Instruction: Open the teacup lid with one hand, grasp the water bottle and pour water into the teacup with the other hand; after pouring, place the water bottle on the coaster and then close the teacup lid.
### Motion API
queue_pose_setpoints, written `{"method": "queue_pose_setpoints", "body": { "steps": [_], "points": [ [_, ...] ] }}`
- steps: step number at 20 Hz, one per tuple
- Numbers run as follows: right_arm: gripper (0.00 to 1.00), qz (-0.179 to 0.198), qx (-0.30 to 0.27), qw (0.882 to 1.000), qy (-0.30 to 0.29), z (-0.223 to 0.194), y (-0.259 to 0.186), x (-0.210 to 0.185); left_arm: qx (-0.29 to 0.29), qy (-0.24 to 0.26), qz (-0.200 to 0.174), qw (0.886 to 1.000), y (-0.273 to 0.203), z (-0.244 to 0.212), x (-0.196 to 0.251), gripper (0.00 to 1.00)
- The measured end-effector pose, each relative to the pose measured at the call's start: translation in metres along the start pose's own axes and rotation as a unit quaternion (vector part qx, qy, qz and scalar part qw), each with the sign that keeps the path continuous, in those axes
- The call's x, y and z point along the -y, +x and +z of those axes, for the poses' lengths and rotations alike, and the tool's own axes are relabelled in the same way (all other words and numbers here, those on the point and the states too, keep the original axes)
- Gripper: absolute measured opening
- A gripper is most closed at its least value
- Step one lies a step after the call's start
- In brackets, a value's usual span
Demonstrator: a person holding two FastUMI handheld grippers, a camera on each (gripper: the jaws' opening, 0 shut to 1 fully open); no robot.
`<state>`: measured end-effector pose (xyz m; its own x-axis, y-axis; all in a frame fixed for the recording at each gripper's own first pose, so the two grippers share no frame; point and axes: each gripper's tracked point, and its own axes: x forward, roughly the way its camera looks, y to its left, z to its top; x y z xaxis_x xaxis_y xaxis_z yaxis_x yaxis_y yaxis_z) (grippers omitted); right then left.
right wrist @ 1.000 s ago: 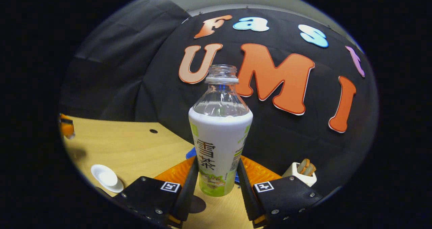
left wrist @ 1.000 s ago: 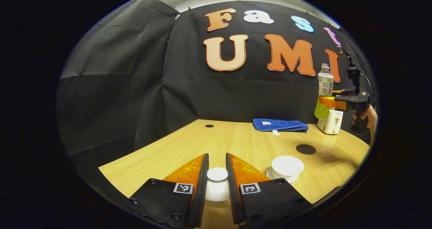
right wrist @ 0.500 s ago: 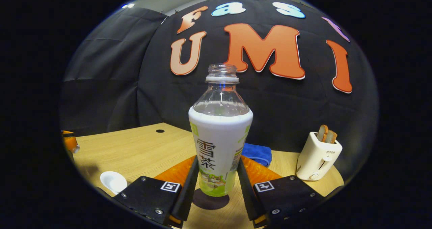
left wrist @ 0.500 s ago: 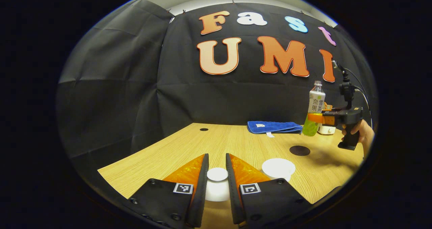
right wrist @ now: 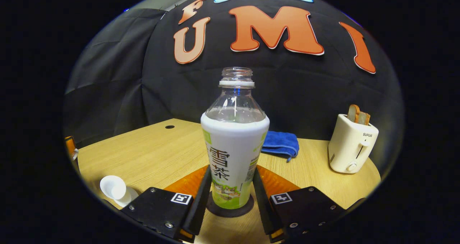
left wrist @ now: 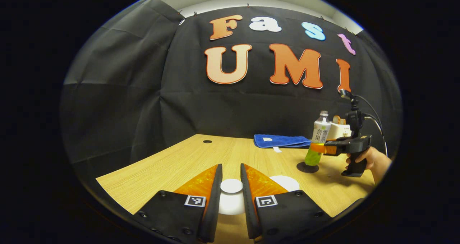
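Bottle now down on coaster

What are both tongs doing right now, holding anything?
Left tongs: shut on the teacup lid, held above the table.
Right tongs: shut on the water bottle, its base at the coaster.

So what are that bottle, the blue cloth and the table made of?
The water bottle looks like clear plastic: see-through above a printed wrap. The blue cloth seems a soft, fuzzy towel fabric, folded. The table shows pale matte wood grain; solid wood or laminate can't be told.
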<state>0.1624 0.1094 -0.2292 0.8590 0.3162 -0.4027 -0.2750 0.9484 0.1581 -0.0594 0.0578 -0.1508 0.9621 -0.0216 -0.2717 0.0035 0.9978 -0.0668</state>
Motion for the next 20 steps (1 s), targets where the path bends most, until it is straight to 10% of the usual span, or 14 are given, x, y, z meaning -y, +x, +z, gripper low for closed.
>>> {"method": "queue_pose_setpoints", "body": {
  "steps": [14, 20],
  "points": [
    [0.69, -0.003, -0.015, 1.000, -0.021, -0.022, 0.003, -0.007, 0.012, -0.020, -0.067, 0.997, 0.036, 0.015, 0.069, 0.36],
    [0.87, 0.001, -0.006, 1.000, -0.031, -0.021, -0.012, -0.008, -0.016, -0.031, -0.089, 0.995, 0.056, -0.014, 0.090, 0.37]
  ]
}}
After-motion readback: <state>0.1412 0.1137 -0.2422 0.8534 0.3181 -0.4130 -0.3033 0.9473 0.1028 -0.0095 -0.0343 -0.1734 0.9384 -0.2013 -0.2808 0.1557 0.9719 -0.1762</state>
